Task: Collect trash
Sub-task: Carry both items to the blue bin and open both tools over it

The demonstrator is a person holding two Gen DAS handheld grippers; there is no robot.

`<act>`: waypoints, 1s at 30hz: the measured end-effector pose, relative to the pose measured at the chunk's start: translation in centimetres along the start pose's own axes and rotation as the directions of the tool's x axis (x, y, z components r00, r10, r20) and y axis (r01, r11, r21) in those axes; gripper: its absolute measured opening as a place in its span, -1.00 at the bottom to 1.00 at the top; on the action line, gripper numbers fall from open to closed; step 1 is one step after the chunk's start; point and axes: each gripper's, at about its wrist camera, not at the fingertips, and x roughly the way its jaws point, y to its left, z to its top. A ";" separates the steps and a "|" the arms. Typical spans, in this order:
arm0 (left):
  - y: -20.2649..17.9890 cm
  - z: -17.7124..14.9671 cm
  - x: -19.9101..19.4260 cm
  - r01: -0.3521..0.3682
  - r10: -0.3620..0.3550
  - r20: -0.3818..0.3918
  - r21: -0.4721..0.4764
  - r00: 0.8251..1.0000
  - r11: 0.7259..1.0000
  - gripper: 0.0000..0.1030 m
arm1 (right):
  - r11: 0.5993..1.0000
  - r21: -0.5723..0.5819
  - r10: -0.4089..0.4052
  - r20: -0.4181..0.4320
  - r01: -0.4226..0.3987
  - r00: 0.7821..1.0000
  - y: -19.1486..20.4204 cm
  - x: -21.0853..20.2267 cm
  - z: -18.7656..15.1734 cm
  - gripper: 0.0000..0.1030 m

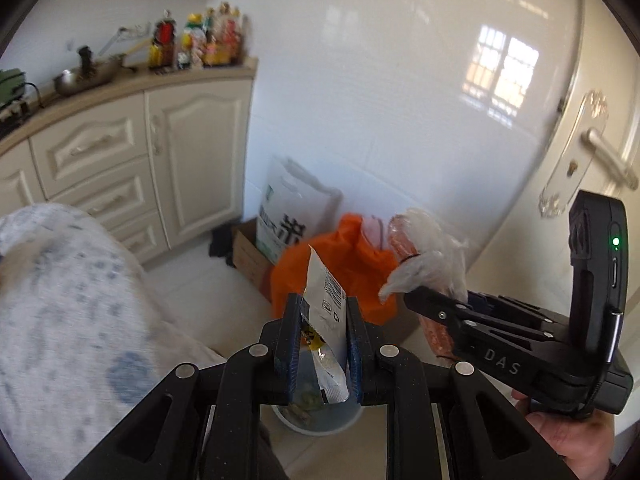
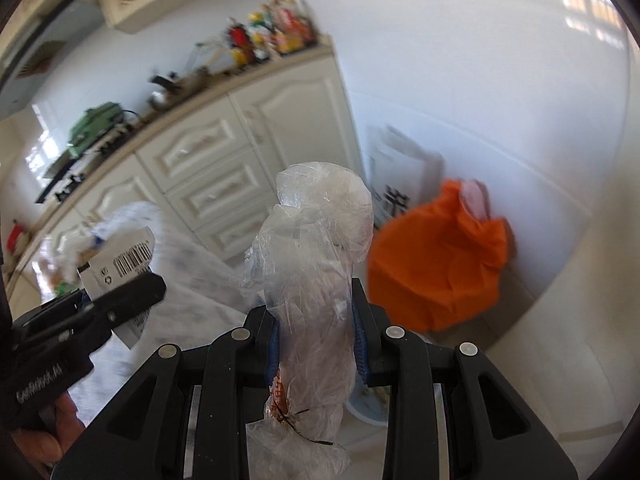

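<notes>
Left gripper (image 1: 323, 332) pinches a torn white snack wrapper (image 1: 326, 300) between its blue-padded fingers, wrapper upright, printed recycling marks facing right, lower end hanging behind the jaws. Directly below it, a pale blue bin (image 1: 316, 416) on the floor, contents showing, partly hidden by the gripper. Right gripper (image 2: 316, 344) pinches a crumpled clear plastic bag (image 2: 316, 248), reddish wrapping visible inside, bag standing tall between the jaws and trailing below them. The two grippers are near each other, side by side; a hand (image 1: 576, 436) shows under the right one. Far right on the floor, an orange bag (image 1: 352, 264) against the white tiled wall, a white printed sack (image 1: 288, 208) just left of it. Cream cabinets (image 1: 160, 152) far left, bottles (image 1: 200, 38) on the counter.
</notes>
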 end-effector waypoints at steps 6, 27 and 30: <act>-1.6 0.3 8.4 0.027 -0.028 -0.152 -0.008 0.988 1.000 -0.68 | 0.997 0.066 -0.026 -0.116 0.033 0.993 -4.2 5.2 -1.8 -0.43; -3.6 1.9 11.1 -0.109 0.113 -0.171 0.033 0.979 0.994 0.98 | 0.957 0.249 -0.098 -0.204 0.148 0.974 -10.0 8.1 -4.3 1.00; -2.9 0.9 8.5 -0.113 0.115 -0.145 0.022 0.983 0.993 0.98 | 0.958 0.249 -0.098 -0.183 0.142 0.978 -9.0 7.3 -3.7 1.00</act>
